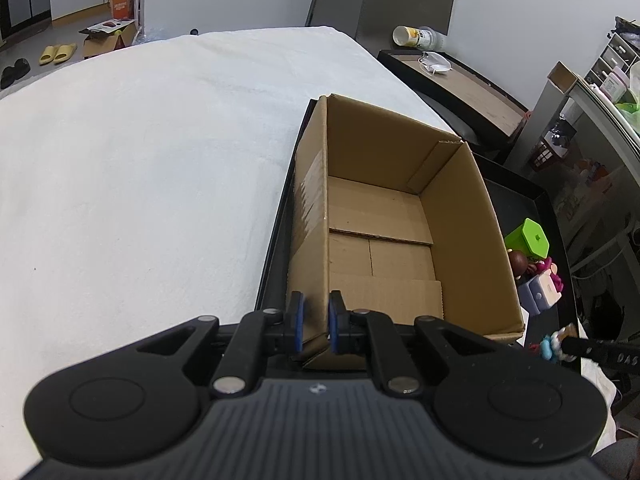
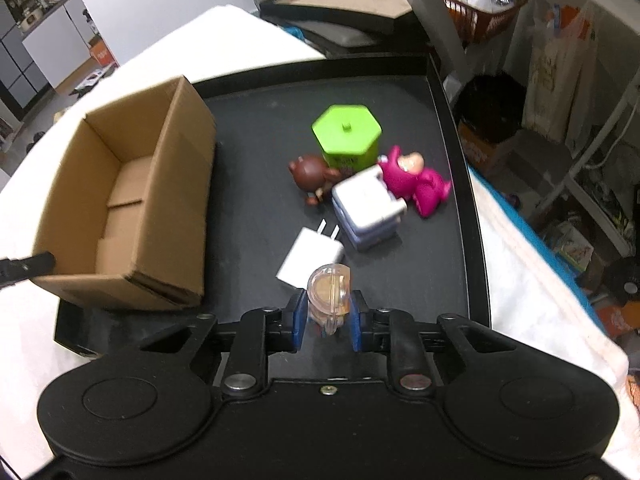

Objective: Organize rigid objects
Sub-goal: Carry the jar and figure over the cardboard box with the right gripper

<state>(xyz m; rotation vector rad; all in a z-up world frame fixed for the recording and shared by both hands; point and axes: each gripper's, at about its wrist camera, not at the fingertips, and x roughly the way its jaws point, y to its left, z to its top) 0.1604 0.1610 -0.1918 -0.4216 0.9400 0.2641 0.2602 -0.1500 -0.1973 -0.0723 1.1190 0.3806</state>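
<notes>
An open, empty cardboard box [image 1: 384, 216] stands on a black tray [image 2: 264, 184]; it also shows in the right wrist view [image 2: 120, 208]. My left gripper [image 1: 316, 322] is shut on the box's near left wall. My right gripper [image 2: 327, 316] is shut on a small clear orange-tinted toy [image 2: 329, 292] and holds it above the tray's near part. On the tray lie a white charger plug [image 2: 310, 258], a white-lilac case [image 2: 368, 210], a brown bear figure [image 2: 310, 174], a pink figure [image 2: 416, 180] and a green hexagonal box [image 2: 346, 134].
The tray lies on a white cloth-covered surface [image 1: 140, 168]. A dark side table [image 1: 460, 80] with a mask and a cup stands behind. Shelves and bags crowd the right side [image 2: 560, 80].
</notes>
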